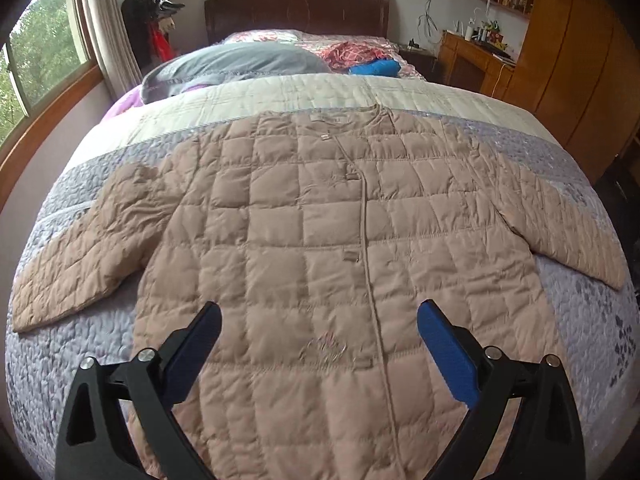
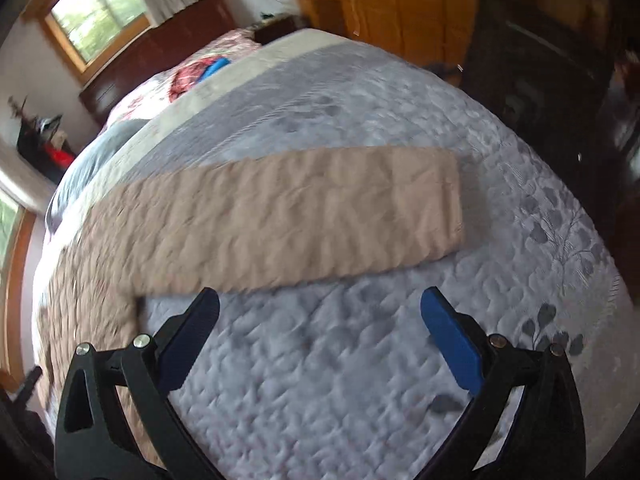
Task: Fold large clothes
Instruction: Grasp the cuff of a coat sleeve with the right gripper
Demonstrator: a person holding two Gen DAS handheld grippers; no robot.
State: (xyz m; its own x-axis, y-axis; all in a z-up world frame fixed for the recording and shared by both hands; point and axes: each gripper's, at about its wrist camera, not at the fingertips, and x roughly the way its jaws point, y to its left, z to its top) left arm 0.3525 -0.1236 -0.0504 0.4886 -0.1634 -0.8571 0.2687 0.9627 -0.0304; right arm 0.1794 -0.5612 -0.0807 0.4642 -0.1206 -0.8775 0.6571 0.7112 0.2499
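Note:
A beige quilted jacket (image 1: 320, 232) lies flat and face up on the bed, collar away from me, both sleeves spread out to the sides. My left gripper (image 1: 320, 320) hovers open over the jacket's lower front, near the hem, with nothing between its fingers. In the blurred right wrist view the jacket's right sleeve (image 2: 304, 212) stretches across the bed, cuff to the right. My right gripper (image 2: 320, 308) is open above the bare bedspread just in front of that sleeve, holding nothing.
The grey-lilac quilted bedspread (image 1: 580, 320) covers the bed. A grey pillow (image 1: 240, 64), red patterned cloth (image 1: 352, 52) and a blue item (image 1: 374, 67) lie near the dark headboard (image 1: 296, 12). A wooden desk (image 1: 476, 60) and wardrobe (image 1: 572, 48) stand right; windows on the left.

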